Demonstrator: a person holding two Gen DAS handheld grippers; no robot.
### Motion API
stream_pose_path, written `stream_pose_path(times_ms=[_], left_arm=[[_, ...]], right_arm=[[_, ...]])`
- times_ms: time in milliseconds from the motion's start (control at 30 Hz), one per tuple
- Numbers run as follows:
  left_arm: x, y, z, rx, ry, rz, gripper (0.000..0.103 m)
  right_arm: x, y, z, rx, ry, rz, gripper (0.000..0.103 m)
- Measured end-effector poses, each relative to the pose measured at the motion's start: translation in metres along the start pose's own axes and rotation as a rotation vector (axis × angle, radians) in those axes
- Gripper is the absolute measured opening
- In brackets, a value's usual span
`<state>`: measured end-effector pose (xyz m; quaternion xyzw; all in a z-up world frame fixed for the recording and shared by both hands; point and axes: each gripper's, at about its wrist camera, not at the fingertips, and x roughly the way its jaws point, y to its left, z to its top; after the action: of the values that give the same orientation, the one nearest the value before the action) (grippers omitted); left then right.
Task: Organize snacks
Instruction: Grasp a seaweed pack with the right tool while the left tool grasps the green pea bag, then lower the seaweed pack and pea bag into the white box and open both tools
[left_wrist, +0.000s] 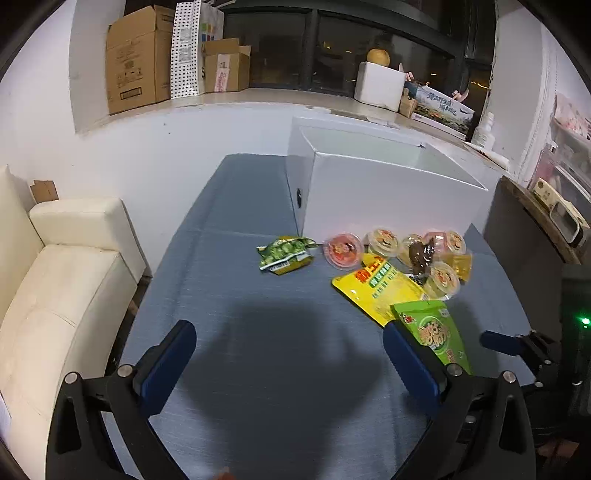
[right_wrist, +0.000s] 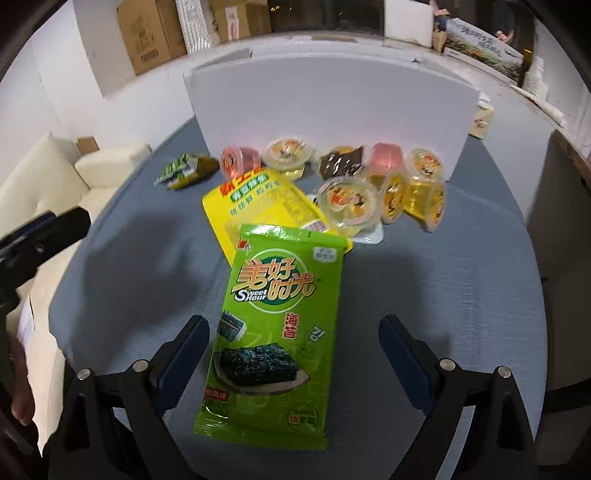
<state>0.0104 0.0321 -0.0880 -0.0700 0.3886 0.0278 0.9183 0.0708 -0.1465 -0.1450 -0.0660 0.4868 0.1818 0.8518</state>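
Observation:
A green seaweed packet (right_wrist: 275, 332) lies flat on the blue-grey table, between the spread fingers of my open right gripper (right_wrist: 293, 343); it also shows in the left wrist view (left_wrist: 436, 332). Behind it lies a yellow snack bag (right_wrist: 255, 206), then several jelly cups (right_wrist: 349, 201), a brown wrapper (right_wrist: 340, 162) and a small green pea packet (right_wrist: 184, 171). A large open white box (left_wrist: 388, 184) stands behind the snacks. My left gripper (left_wrist: 290, 350) is open and empty above bare tablecloth, left of the snacks.
A cream sofa (left_wrist: 55, 295) stands left of the table. A dark cabinet (left_wrist: 528, 240) stands on the right. Cardboard boxes (left_wrist: 136, 59) and a white foam box (left_wrist: 380, 86) sit on the window ledge behind.

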Motion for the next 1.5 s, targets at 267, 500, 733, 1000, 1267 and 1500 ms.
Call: stream_pose_path(times_ms=[267,500,733,1000,1267,1500], left_arm=[[0.005,0.002,-0.002,-0.012,0.019,0.003,0.103],[0.029,0.012,0.007,-0.004,0.057,-0.057,0.103],[0.068,0.019,0.039,0.006,0.074,-0.075,0.103],[0.134,0.002,0.07,0.12,0.137,-0.008,0.103],[0.148,0.007,0.064,0.092,0.169,-0.025,0.058],[0.106,0.013,0.06,0.057,0.097,-0.088,0.058]], right_arm=[[0.029,0.009,0.004,-0.024,0.068,-0.012,0.097],[0.018,-0.001,0.002,0.032,0.031,0.022,0.073],[-0.022,-0.006,-0.002,0.052,-0.086,0.038,0.072],[-0.041,-0.015,-0.005,0.085,-0.126,0.053,0.072],[-0.057,-0.014,-0.008,0.083,-0.164,0.082,0.071],[-0.073,-0.015,-0.006,0.087,-0.214,0.083,0.072]])
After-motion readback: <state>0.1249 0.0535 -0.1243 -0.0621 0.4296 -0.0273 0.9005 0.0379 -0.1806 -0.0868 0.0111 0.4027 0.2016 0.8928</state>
